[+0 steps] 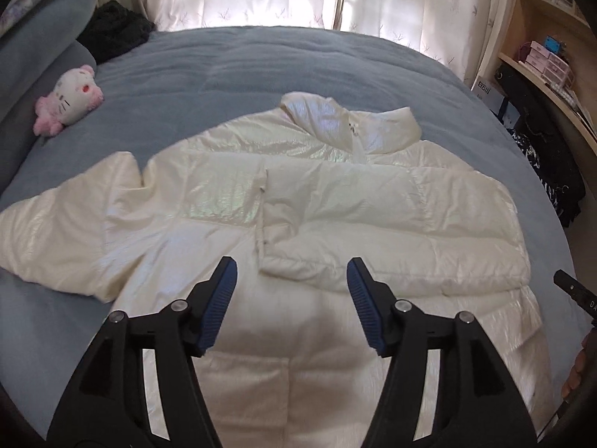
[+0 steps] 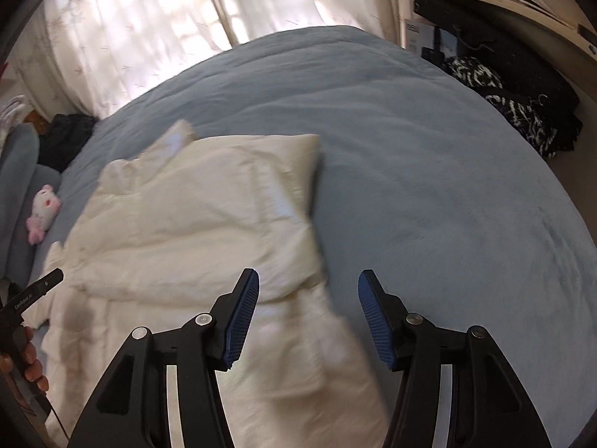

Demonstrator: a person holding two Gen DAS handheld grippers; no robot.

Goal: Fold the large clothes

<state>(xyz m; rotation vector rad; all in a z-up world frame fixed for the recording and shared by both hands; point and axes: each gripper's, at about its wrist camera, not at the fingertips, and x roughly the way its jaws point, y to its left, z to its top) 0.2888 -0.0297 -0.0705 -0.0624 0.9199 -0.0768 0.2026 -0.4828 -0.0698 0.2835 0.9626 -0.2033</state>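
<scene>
Jaws apart above jacket (image 1: 298, 201) on blue bed (image 1: 224, 74).

"GenRobot.AI" reads on the left gripper (image 2: 35, 293).

The jacket (image 1: 283, 201) runs off the bottom edge of the left wrist view, so its hem is out of sight, and the black fingers (image 1: 220, 298) cover part of its lower front. In the right wrist view the jacket (image 2: 194, 224) is smeared with blur, its seams and lower end unreadable. The plush (image 2: 41, 212) there is small and soft, its face indistinct. The boxes on the shelf (image 1: 548, 63) are too small to read, and the dark heap (image 1: 112, 30) by the pillows cannot be identified.
</scene>
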